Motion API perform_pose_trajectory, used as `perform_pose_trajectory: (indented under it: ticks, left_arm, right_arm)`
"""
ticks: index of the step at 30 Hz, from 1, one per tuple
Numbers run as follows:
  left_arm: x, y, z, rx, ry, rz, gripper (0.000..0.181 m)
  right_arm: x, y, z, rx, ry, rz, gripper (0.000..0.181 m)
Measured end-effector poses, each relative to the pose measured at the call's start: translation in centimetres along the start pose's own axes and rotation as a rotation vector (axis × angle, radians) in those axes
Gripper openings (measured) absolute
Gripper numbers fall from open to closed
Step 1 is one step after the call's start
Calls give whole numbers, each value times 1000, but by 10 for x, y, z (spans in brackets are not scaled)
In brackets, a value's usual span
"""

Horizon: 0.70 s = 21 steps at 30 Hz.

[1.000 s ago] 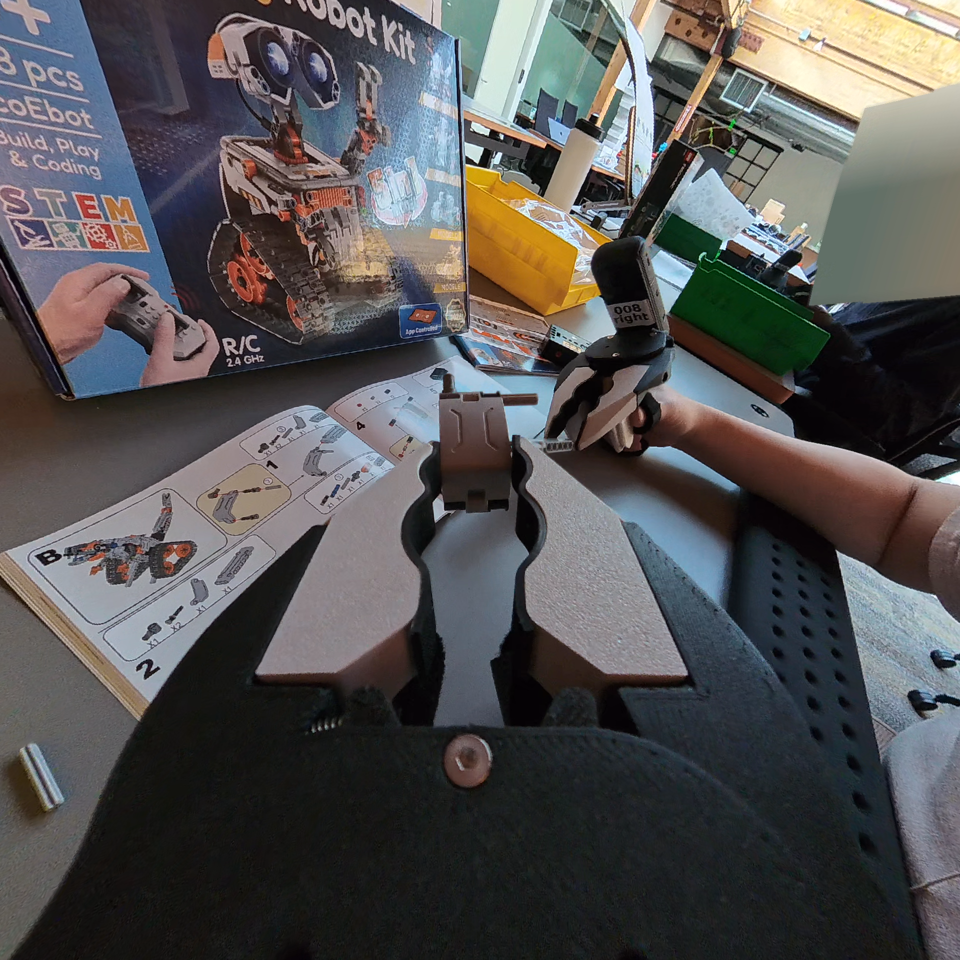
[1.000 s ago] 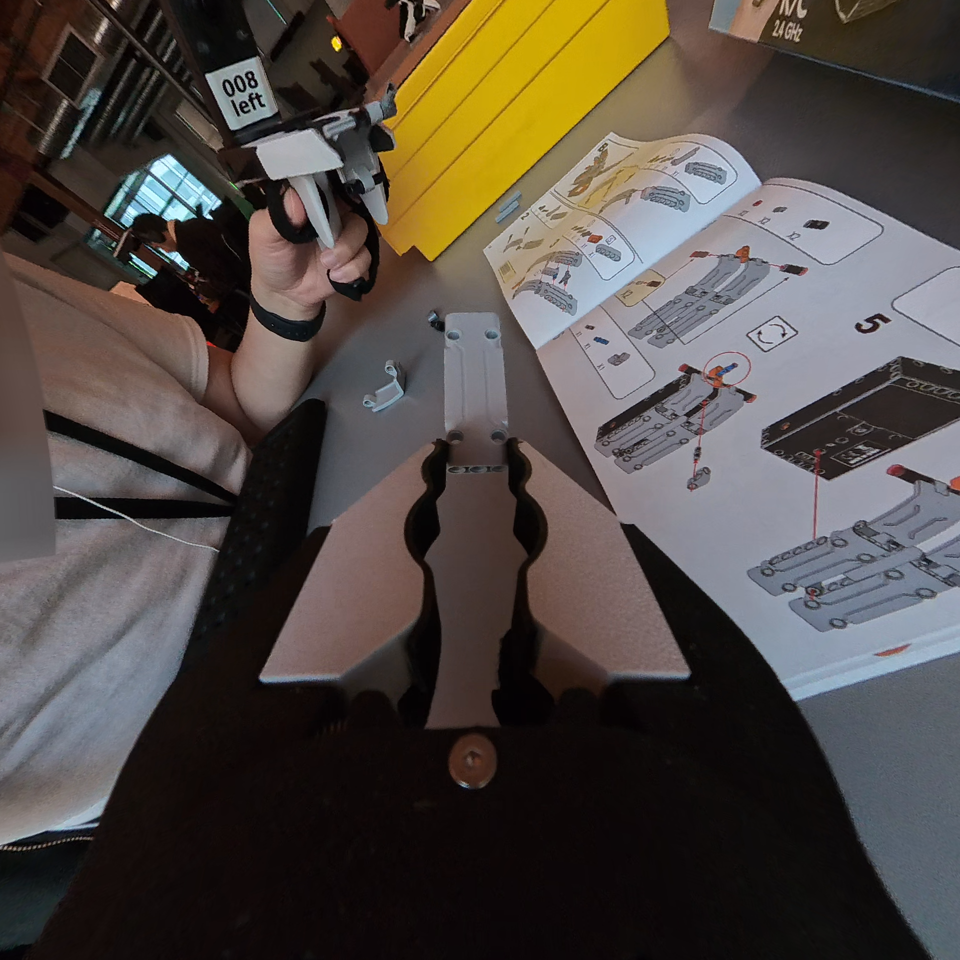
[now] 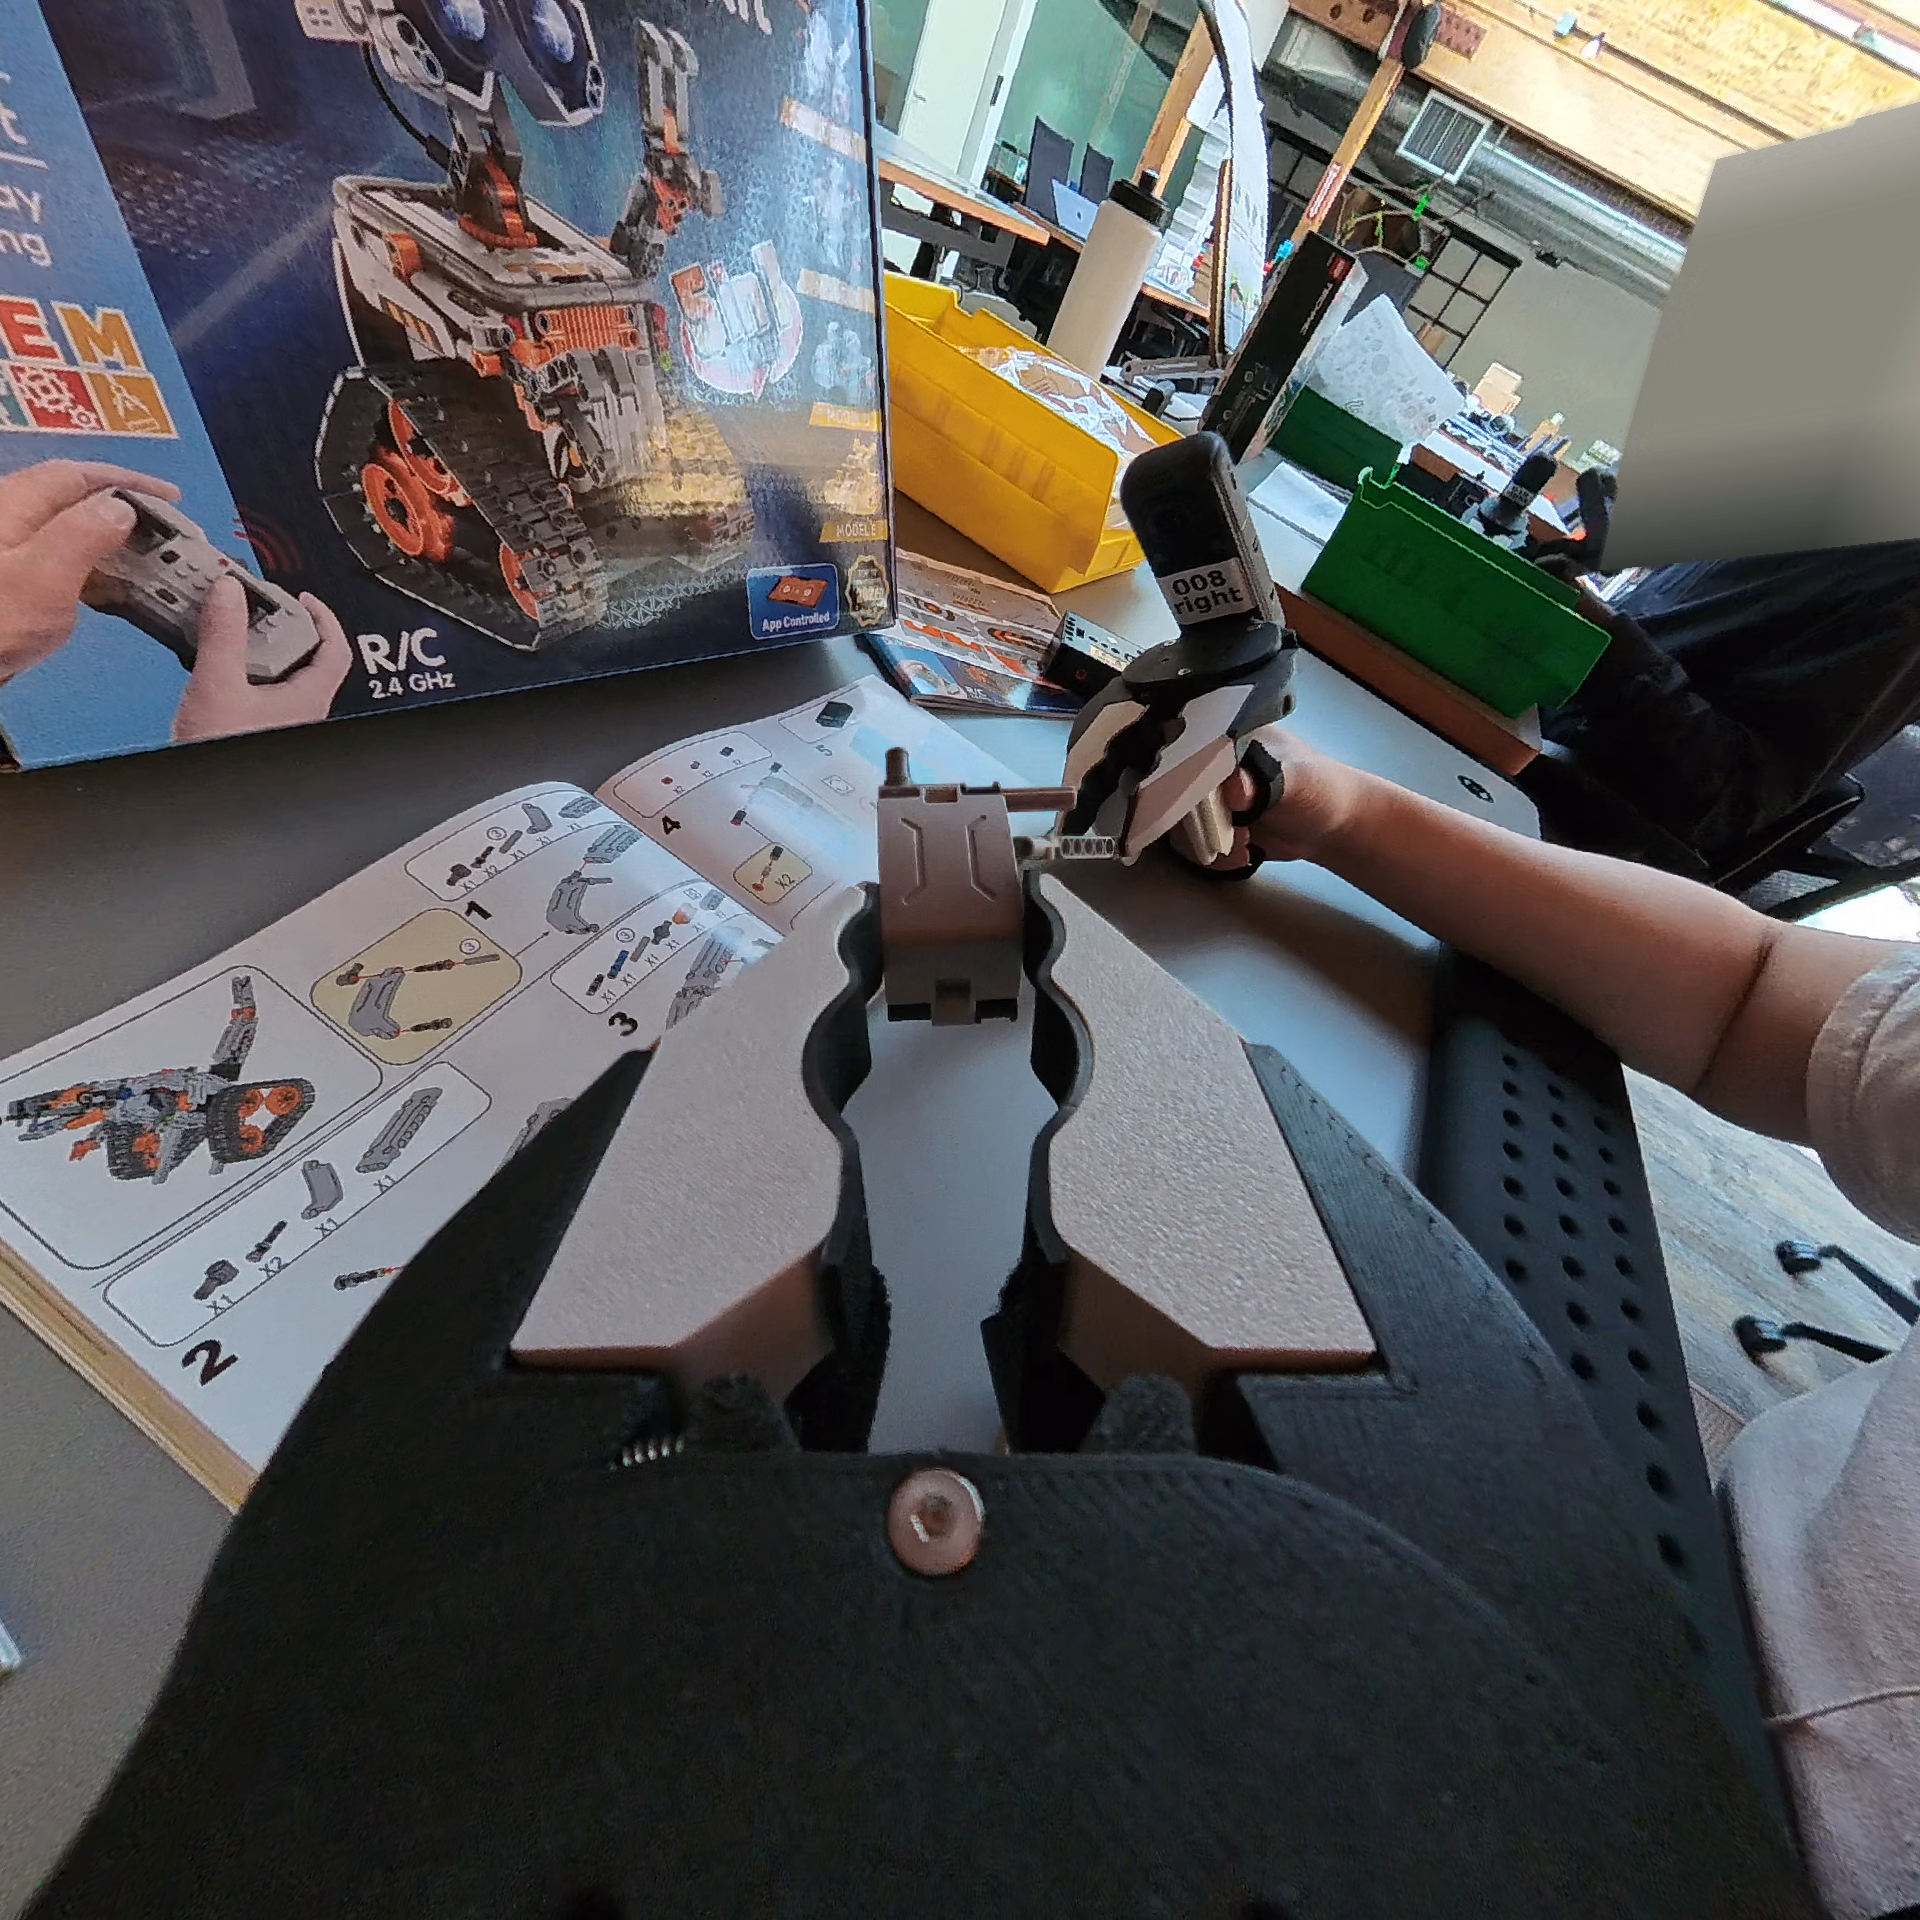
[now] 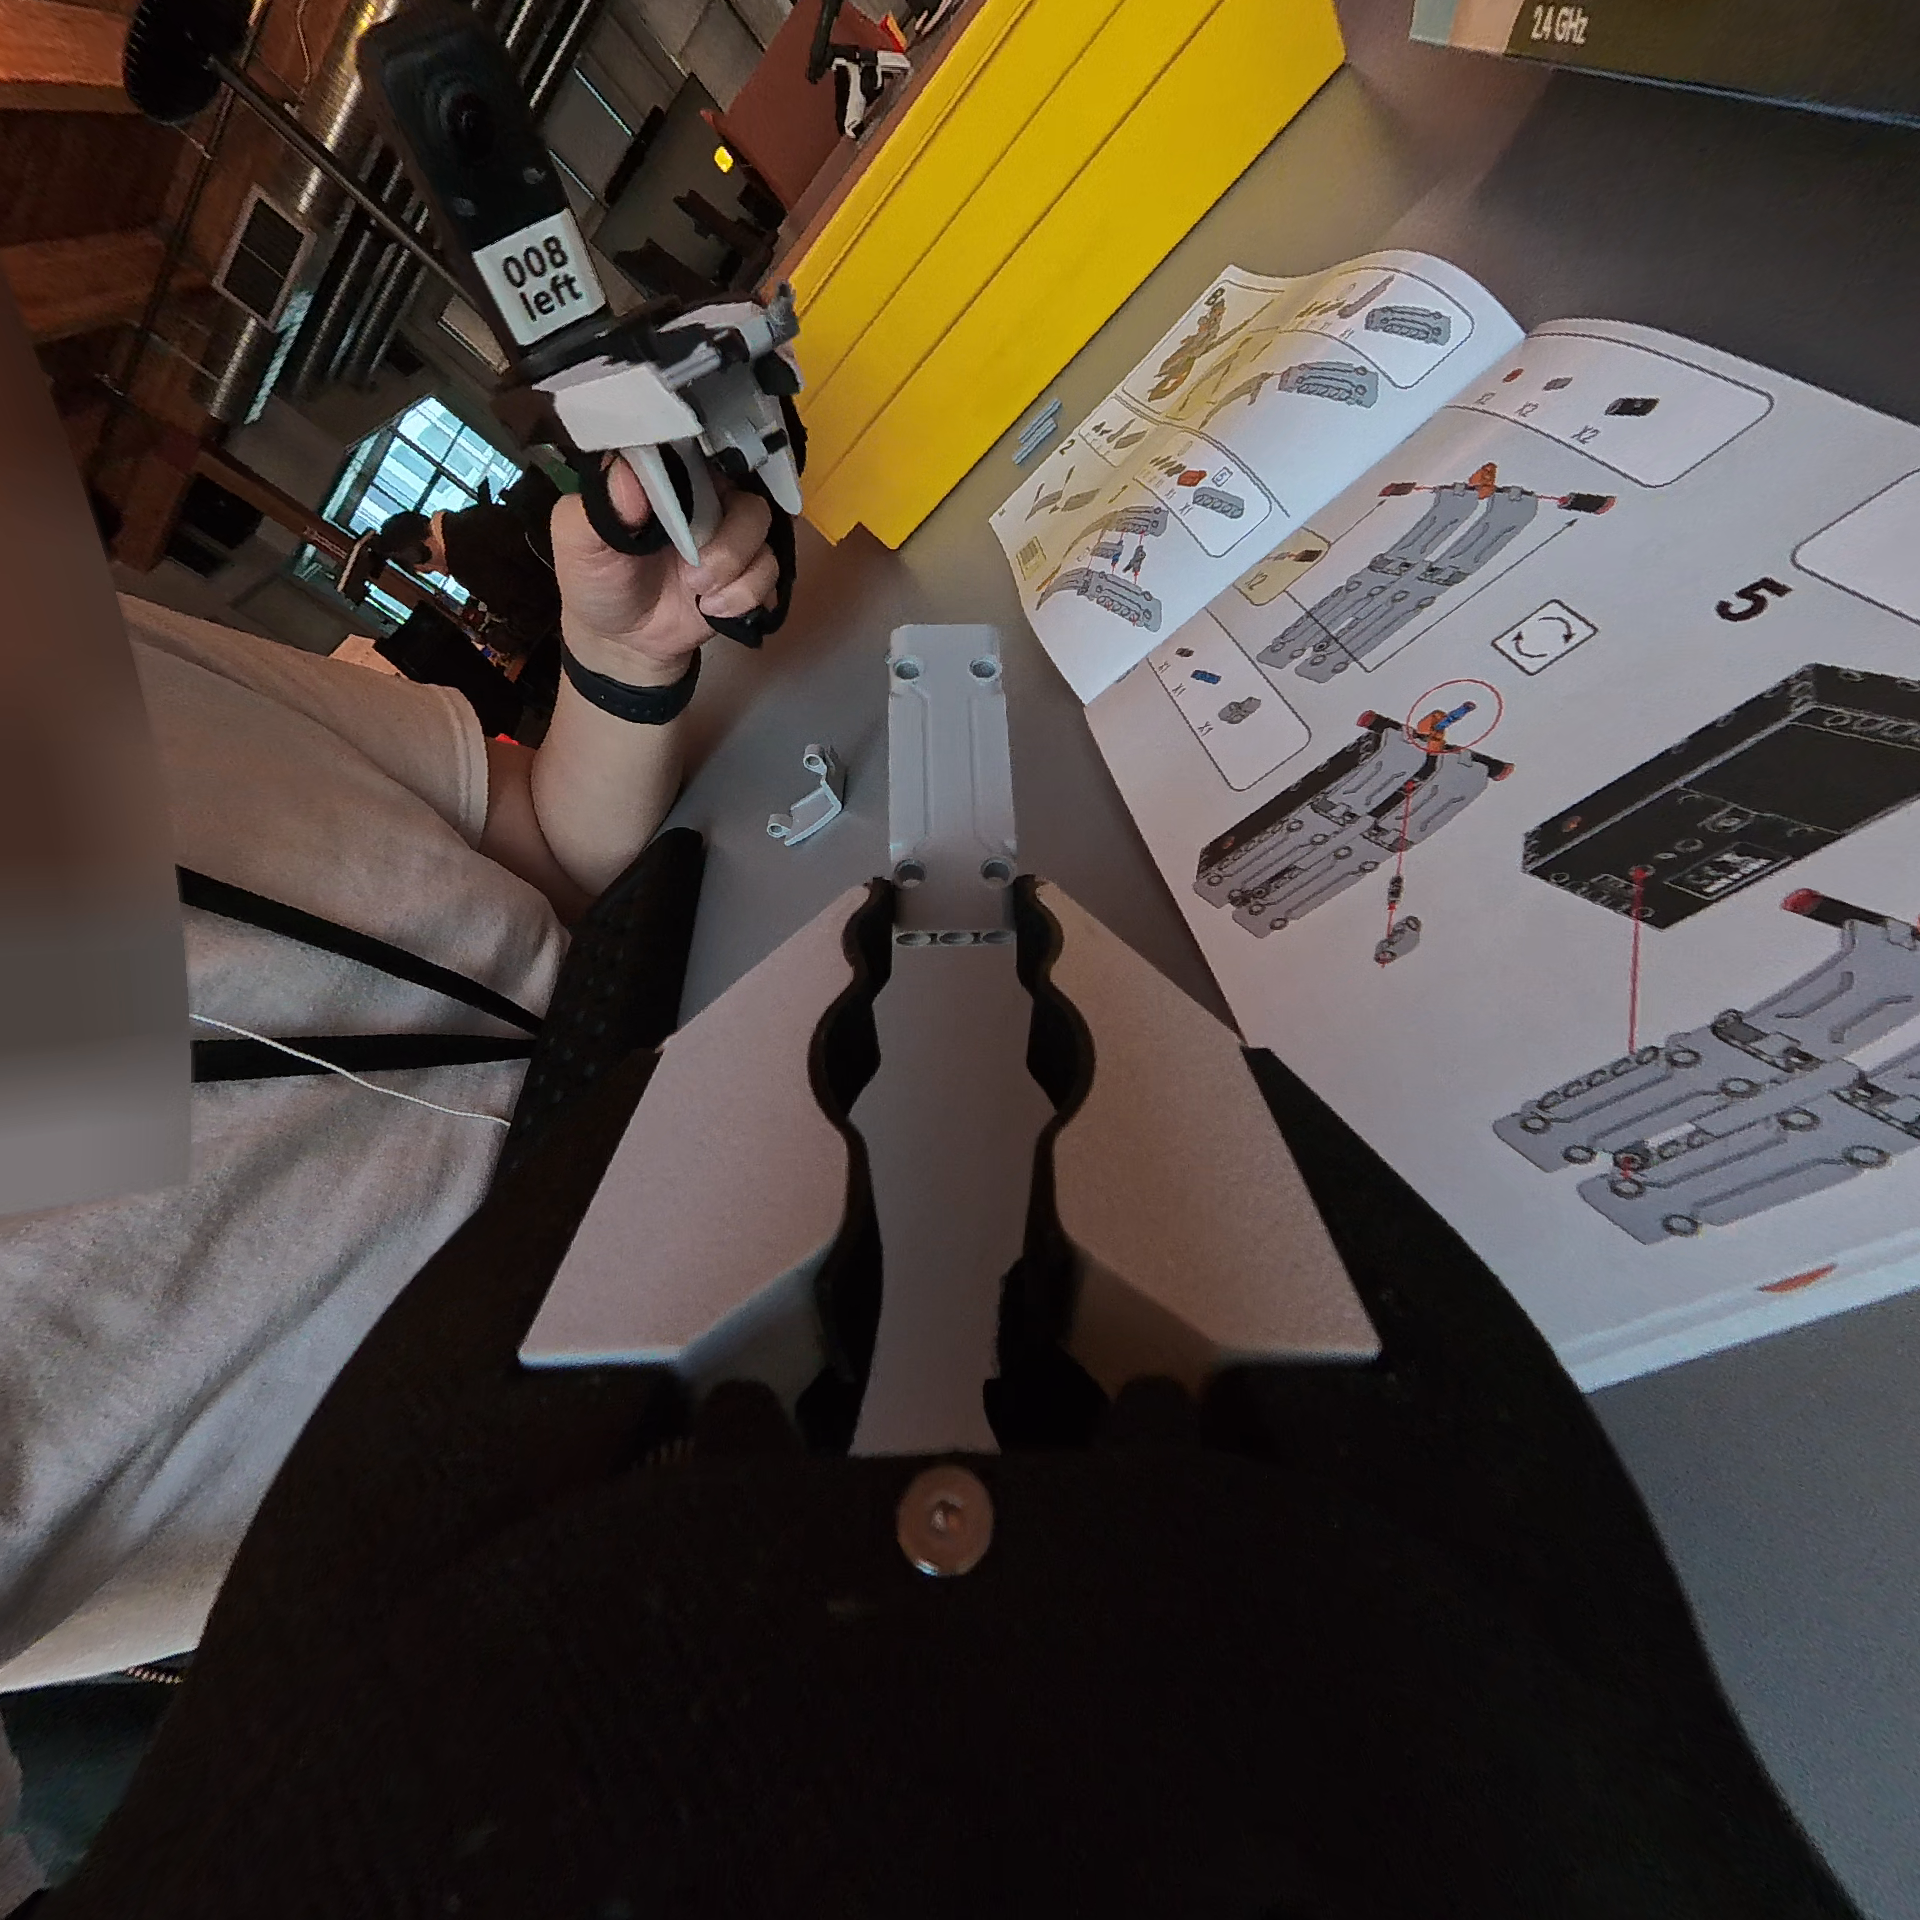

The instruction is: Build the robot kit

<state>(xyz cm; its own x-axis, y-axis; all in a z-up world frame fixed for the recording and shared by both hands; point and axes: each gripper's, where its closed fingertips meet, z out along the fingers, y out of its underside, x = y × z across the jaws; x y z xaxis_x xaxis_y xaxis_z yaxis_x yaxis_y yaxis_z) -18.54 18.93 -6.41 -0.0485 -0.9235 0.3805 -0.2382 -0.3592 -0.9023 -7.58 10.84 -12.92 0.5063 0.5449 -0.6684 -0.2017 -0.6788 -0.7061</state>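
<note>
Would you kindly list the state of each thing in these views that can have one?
Left gripper: shut on the pinned grey panel, held off the table.
Right gripper: shut on the long grey panel.
Booklet: open, flat on the table.
Kit box: upright behind the booklet.
Yellow bin: open-topped, clear bags inside.
Grey bracket: loose on the table.
</note>
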Motion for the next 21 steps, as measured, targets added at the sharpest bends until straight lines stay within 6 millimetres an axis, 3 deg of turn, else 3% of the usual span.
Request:
perform_pose_trajectory:
  ticks: [3,8,14,17,21]
  left_arm:
    - [-1,6,3,-32,8,-7,25]
    - [2,21,9,-114,33,1,25]
    - [6,30,13,-173,27,97,25]
    - [10,28,11,-179,13,188,25]
    - [23,29,10,-192,53,256,25]
  right_arm:
    - [-3,7,3,-53,20,-84,23]
    - [-8,30,9,-217,114,-389,23]
    - [4,48,11,-353,219,-545,24]
    - [2,42,20,-334,235,-598,56]
    - [3,42,38,-361,263,-574,64]
